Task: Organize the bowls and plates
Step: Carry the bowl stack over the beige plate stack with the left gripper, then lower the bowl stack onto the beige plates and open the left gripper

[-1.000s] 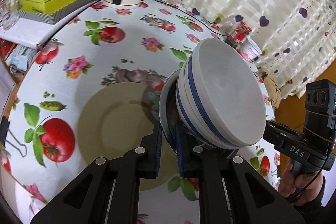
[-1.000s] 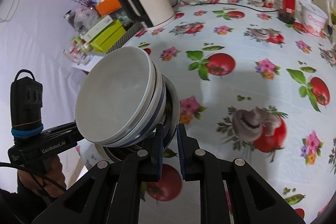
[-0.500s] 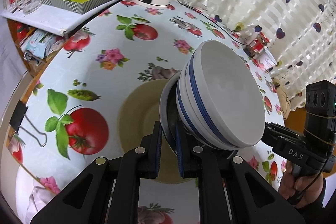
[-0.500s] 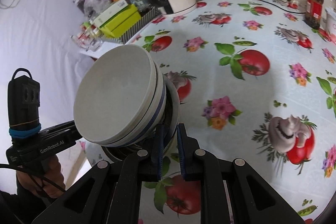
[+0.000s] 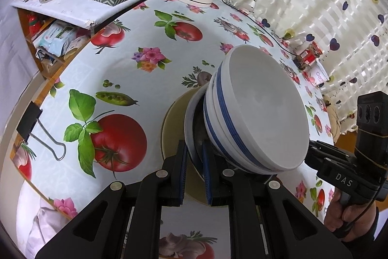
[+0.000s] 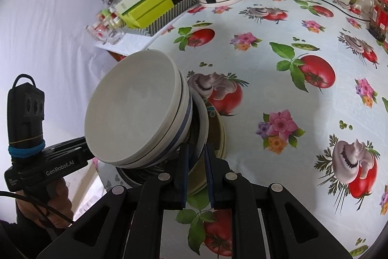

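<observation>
left gripper (image 5: 195,168): clenched on the near rim of a white plate (image 5: 191,118), one pad on either face of the rim, lower centre of the left wrist view. right gripper (image 6: 196,170): likewise clamped on the opposite rim of the same plate, lower centre of the right wrist view. neither is released.

load: the plate carries a nested stack of blue-banded bowls (image 5: 257,113), sitting centre-right in the left view and centre-left in the right view. the stack appears lifted clear of the tablecloth (image 5: 145,40), held between the two grippers; a dark item under the bowls cannot be identified.

deciding relation: a tan plate (image 5: 171,130) lies flat on the cloth directly below and just beyond the carried plate. in the left view only a crescent of it shows, to the left of the white rim; in the right view a narrow crescent shows to the right, at (image 6: 219,135). judged from this, the load is nearly over the tan plate but sits off-centre, shifted toward the near table edge.

both grippers bear on the load equally from opposite sides; neither is nearer.

assessment: the next move likely calls for centring the load over the tan plate, then lowering it level. risk: the stack looks tilted, though lens distortion may account for that; uneven descent could slide the bowls.
</observation>
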A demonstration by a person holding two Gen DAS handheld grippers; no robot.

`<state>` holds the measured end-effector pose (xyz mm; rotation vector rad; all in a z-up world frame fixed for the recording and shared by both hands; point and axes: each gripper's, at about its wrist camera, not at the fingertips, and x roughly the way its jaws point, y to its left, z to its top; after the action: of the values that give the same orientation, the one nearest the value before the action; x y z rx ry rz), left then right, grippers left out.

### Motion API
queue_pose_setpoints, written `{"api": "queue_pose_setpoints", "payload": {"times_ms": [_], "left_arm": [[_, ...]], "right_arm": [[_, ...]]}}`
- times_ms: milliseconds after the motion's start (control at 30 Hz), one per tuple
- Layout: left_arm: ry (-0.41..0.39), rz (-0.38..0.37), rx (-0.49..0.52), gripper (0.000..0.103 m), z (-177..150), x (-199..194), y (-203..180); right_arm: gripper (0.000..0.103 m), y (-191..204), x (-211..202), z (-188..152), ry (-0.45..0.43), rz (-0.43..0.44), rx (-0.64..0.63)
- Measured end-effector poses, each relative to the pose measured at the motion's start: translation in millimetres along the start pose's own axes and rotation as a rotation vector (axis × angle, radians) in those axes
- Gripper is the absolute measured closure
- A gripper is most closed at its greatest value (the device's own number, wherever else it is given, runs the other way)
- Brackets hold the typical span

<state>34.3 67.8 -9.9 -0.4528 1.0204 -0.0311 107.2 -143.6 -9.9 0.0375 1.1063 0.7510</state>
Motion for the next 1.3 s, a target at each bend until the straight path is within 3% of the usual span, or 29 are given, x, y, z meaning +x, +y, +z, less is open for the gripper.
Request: {"api": "queue_pose_setpoints", "payload": {"times_ms": [433, 533, 700, 1300], "left_arm": [[-0.018, -0.007, -0.014, 0.090, 0.4, -0.8, 6.3], [-0.024, 0.005, -0.023, 0.083, 0.0, -1.6, 8.8], [-0.050, 0.023, -0.009, 0.082, -1.4, -9.2, 7.6], [-0.121, 0.086, 0.056, 0.082, -26.4, -47.8, -14.2]], "right_arm": [[0.087, 3.0, 2.7, 3.9, 0.011, 0.000, -0.010], [0.079, 1.8, -0.9, 2.6, 0.004, -0.018, -0.014], [0.065, 0.1, -10.6, -1.0, -0.015, -0.025, -0.017], [0.048, 35.0, -51.4, -30.4, -0.082, -0.056, -0.125]]}}
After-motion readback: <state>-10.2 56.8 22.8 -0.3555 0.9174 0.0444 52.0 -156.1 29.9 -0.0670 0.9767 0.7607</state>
